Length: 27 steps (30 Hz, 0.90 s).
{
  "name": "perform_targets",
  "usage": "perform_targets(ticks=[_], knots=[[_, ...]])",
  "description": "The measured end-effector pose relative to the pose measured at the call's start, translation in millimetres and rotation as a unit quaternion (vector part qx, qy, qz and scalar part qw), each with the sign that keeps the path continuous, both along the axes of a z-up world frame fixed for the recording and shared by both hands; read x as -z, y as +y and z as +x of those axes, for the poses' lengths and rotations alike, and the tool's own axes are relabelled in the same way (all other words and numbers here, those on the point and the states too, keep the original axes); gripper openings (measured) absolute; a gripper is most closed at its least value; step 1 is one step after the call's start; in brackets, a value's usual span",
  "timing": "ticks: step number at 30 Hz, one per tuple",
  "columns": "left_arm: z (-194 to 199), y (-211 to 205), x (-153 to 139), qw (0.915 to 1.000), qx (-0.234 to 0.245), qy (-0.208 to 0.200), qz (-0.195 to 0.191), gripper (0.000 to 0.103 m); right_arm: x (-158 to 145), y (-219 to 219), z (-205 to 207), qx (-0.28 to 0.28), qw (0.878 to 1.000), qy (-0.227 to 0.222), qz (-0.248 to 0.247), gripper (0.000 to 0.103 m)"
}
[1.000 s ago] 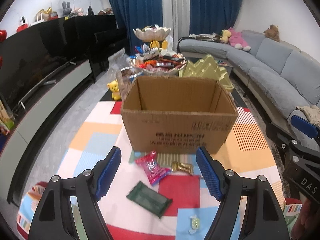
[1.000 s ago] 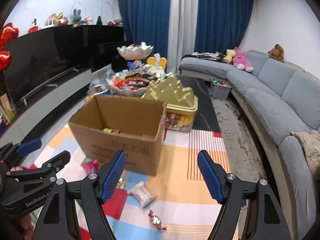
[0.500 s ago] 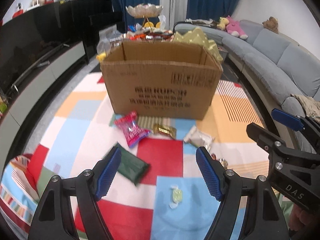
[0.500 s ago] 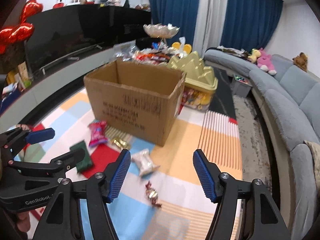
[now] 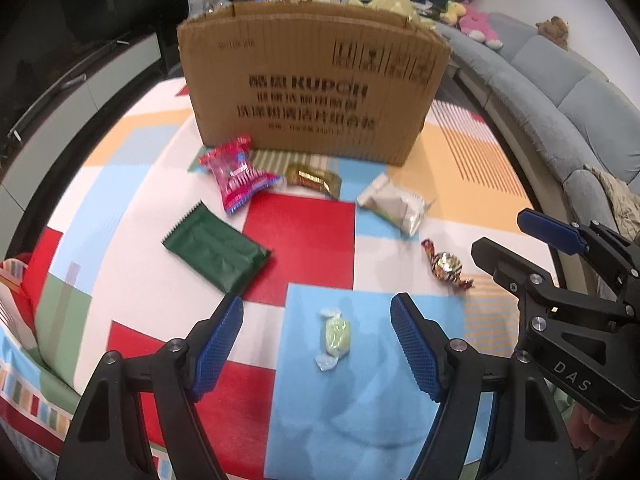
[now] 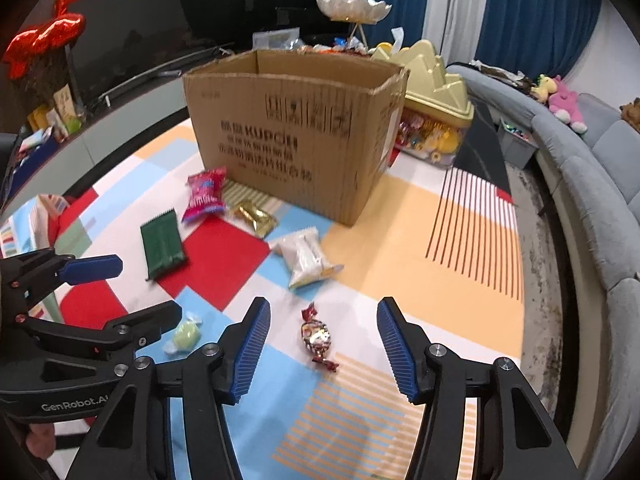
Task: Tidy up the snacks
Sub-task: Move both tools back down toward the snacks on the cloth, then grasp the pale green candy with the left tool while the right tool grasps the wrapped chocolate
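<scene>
"KUPOH" is read on the cardboard box (image 5: 312, 80). Left gripper (image 5: 316, 344), marked "GenRobot.AI", is spread around green candy (image 5: 335, 336); right gripper (image 6: 320, 340), marked "DAS", is spread around foil candy (image 6: 316, 336) on mat (image 6: 400, 248).

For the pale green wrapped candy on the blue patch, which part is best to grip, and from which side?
Grip the plump middle of the green candy, not the thin twisted ends. It lies flat with its twists pointing toward and away from the left hand-held gripper, whose open fingers already stand on either side. Coming straight down from above would likely let the pads close across its short width.
</scene>
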<state>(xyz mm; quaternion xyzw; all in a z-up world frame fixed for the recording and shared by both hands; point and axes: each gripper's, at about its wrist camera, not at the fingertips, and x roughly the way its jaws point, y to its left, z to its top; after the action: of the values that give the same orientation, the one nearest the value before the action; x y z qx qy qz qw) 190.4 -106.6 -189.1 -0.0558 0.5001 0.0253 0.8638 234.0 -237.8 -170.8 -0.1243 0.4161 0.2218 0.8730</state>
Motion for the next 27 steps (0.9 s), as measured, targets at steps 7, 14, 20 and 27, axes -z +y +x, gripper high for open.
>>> perform_targets(ticks=[7,14,20,27], knots=[[0,-5,18,0.9997,0.009,0.021,0.0,0.072,18,-3,6,-0.003,1.0,0.02,-0.006,0.054],[1,-7,31,0.9991,0.015,0.04,-0.005,0.057,34,1,8,-0.009,0.999,0.034,-0.007,0.053],[2,-6,42,0.9982,0.015,0.057,-0.011,0.04,48,6,15,-0.011,0.999,0.052,-0.004,0.041],[1,-10,42,0.9982,0.023,0.054,-0.007,0.026,58,9,19,-0.017,0.998,0.066,-0.006,0.024]])
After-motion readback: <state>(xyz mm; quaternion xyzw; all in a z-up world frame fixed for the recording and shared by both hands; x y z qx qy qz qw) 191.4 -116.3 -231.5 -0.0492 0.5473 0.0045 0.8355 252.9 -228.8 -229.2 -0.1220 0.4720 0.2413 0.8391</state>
